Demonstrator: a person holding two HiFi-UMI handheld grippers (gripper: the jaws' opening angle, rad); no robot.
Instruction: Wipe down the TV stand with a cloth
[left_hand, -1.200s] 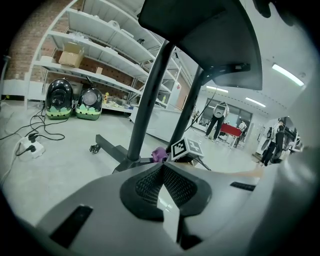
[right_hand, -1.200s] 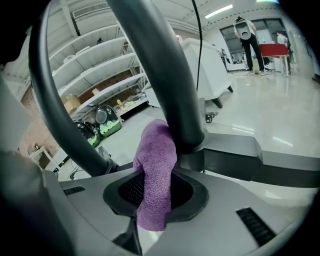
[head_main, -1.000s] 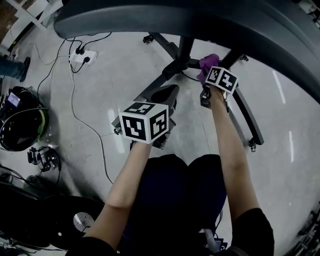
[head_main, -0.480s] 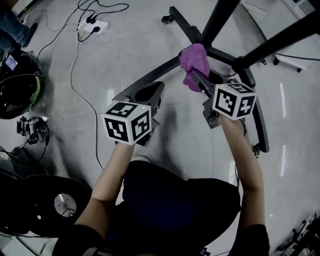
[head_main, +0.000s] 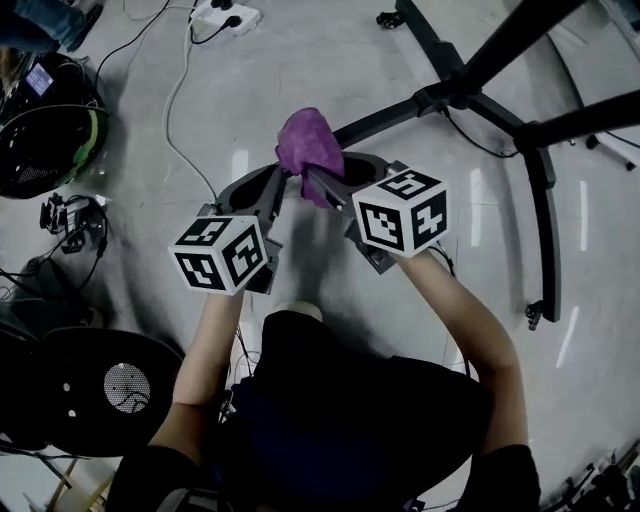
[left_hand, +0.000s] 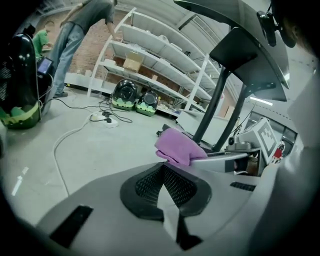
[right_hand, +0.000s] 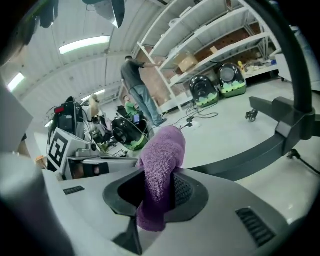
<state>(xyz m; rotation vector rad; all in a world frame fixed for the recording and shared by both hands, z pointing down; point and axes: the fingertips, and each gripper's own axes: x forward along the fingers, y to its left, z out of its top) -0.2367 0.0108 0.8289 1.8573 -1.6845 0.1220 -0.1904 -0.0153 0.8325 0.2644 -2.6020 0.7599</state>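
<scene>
Since prev. frames: both grippers drawn back toward the body. The cloth, which 0.5 s ago sat at the stand's centre joint, is now clear of the stand and over floor. Stand has slid to upper right of head view.

Item 1 – right gripper (right_hand: 157, 185). I read its jaws as clamped on the cloth, w/ fabric filling the gap betw. the mesh pads.

Item 2 – cloth (right_hand: 162, 155). Purple, terry-type, bunched. One end sticks up past the jaw tips and a short tail hangs below the pads on the camera side. Held in the air, not touching the stand. Head view puts it just beside the left gripper's tips; contact there I can't tell.

Item 3 – left gripper (left_hand: 164, 172). Jaws together, pads meeting in a V, nothing betw. them. Sits left of the right gripper and near it, both pointing away from the body.

Item 4 – TV stand (head_main: 545, 190). Black metal frame w/ two slanted posts rising from a low base. A curved base leg runs along the right side and ends at a caster. Well apart from both grippers.

Item 5 – floor (head_main: 300, 50). Grey, glossy, w/ light streaks.

Item 6 – power strip (head_main: 225, 15). White, w/ plugs in it, at top edge of head view, far side of the grippers.

Item 7 – black-and-green case (head_main: 45, 150). On floor at far left.

Item 8 – shelving (right_hand: 220, 35). White, in bkgd of right gripper view; a person stands at it.
</scene>
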